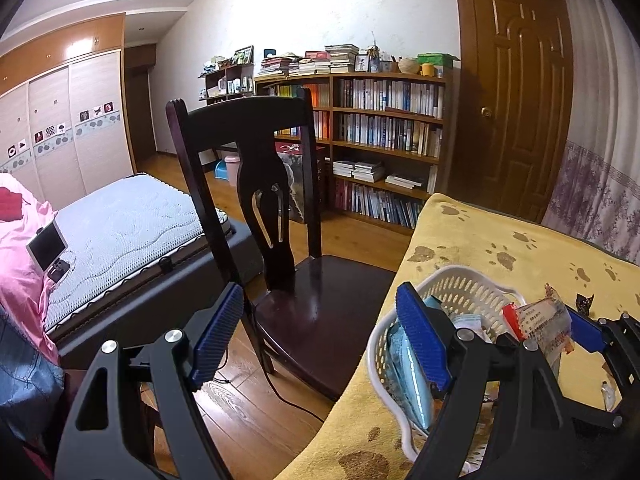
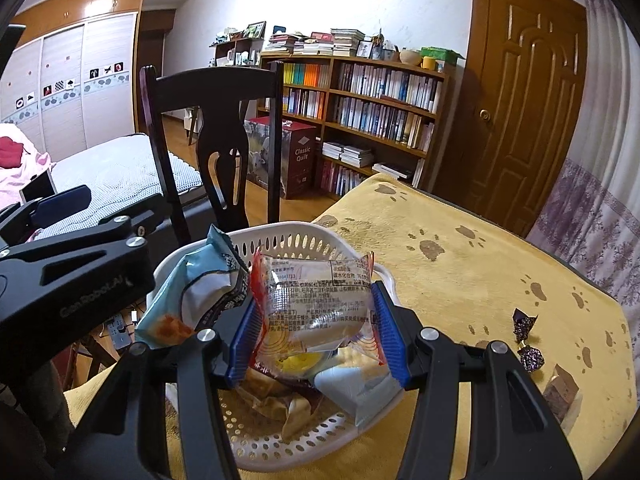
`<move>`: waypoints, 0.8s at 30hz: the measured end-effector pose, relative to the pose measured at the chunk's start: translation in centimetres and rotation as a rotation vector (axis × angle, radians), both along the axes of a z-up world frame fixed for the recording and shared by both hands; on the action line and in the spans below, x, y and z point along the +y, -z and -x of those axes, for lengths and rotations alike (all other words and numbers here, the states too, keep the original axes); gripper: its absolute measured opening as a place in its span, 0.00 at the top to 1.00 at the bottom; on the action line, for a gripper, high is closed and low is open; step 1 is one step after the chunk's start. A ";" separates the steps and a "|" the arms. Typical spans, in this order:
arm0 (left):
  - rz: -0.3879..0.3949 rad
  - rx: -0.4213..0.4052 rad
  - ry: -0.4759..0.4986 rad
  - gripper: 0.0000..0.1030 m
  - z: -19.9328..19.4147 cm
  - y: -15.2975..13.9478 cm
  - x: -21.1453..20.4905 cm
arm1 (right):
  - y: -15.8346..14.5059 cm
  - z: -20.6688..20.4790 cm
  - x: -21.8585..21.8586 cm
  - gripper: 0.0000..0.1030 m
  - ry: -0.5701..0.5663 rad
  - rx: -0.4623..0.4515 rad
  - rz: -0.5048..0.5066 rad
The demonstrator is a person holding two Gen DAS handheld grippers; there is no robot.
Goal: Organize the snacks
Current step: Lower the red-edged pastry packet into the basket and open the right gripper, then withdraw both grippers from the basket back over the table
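The left gripper (image 1: 320, 340) hangs off the table's left edge, jaws wide apart and empty, one finger just beside the basket (image 2: 304, 236) rim. The basket sits at the table's near left corner, already holding several packets. The right gripper (image 2: 316, 336) is clamped on a clear cake packet (image 2: 316, 300), held directly above the basket, its long axis running across between the pads. Release should drop it in. Two wrapped candies (image 2: 526, 338) lie right of the basket, nearer the right gripper.
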State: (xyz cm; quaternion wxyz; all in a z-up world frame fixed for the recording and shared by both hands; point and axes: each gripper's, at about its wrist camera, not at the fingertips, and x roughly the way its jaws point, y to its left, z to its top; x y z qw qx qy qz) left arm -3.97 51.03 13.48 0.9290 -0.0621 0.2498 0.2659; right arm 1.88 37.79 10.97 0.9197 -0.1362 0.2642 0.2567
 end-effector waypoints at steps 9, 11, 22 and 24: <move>0.005 0.004 -0.001 0.22 -0.1 0.2 0.0 | 0.4 -0.7 0.8 0.48 0.001 0.008 0.009; 0.005 0.004 0.000 0.22 -0.1 0.2 0.1 | 0.5 -0.9 1.0 0.47 0.004 0.011 0.010; 0.011 -0.001 -0.006 0.22 -0.2 0.5 0.3 | 0.3 -1.1 0.6 0.39 0.009 -0.002 -0.002; 0.014 -0.005 -0.008 0.22 -0.2 0.5 0.3 | 0.3 -1.3 0.1 0.39 0.014 0.012 -0.018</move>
